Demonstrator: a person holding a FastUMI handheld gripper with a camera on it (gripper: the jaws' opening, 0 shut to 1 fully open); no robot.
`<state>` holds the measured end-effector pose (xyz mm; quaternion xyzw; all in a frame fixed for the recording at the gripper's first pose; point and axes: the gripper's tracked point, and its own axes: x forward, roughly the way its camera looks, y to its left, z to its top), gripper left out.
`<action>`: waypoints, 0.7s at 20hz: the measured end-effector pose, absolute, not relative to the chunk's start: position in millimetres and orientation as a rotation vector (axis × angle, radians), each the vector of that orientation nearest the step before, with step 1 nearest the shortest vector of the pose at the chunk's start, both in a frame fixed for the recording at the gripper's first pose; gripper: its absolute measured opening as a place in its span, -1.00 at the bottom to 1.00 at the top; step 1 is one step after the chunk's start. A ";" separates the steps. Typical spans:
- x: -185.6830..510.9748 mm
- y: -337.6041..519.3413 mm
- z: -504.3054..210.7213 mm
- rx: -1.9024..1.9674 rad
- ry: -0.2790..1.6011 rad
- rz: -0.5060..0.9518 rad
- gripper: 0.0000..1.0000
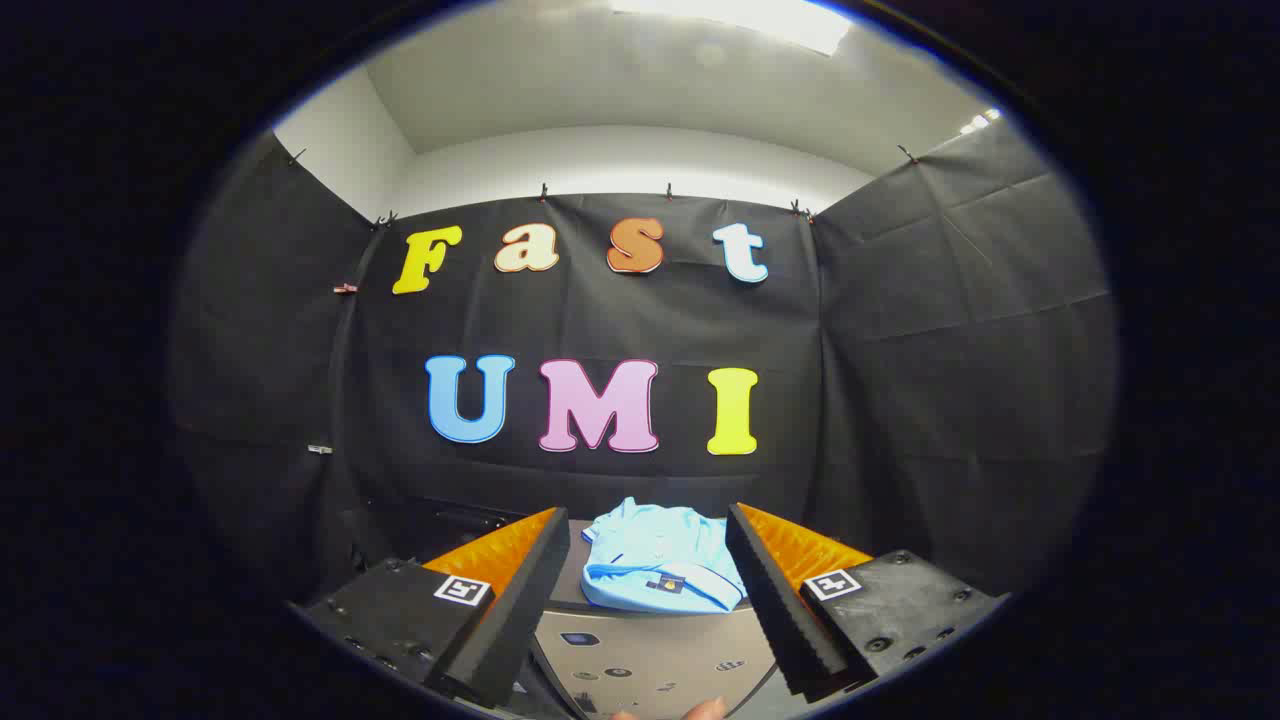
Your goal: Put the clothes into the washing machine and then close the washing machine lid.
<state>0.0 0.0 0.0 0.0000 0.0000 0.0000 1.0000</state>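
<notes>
A folded light-blue garment (655,560) lies on the top of the washing machine (650,660), whose grey control panel with small buttons shows below the cloth. My gripper (650,535) stands open, its two fingers spread wide on either side of the garment. The cloth sits just ahead of and between the fingertips, and neither finger touches it. The machine's lid under the garment looks shut, though most of the top is hidden by the fingers.
Black cloth walls close the booth behind the machine and on both sides. A fingertip of a person's hand (700,710) shows at the near edge of the control panel. A white wall and ceiling rise above the cloth.
</notes>
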 end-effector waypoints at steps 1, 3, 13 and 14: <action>-1.1 1.1 1.5 0.012 -0.001 0.003 0.96; 0.7 -0.8 3.3 0.026 0.002 -0.006 0.96; -1.0 -14.2 -4.5 0.011 0.035 -0.043 0.95; -0.9 -15.9 -5.6 0.014 0.045 -0.045 0.94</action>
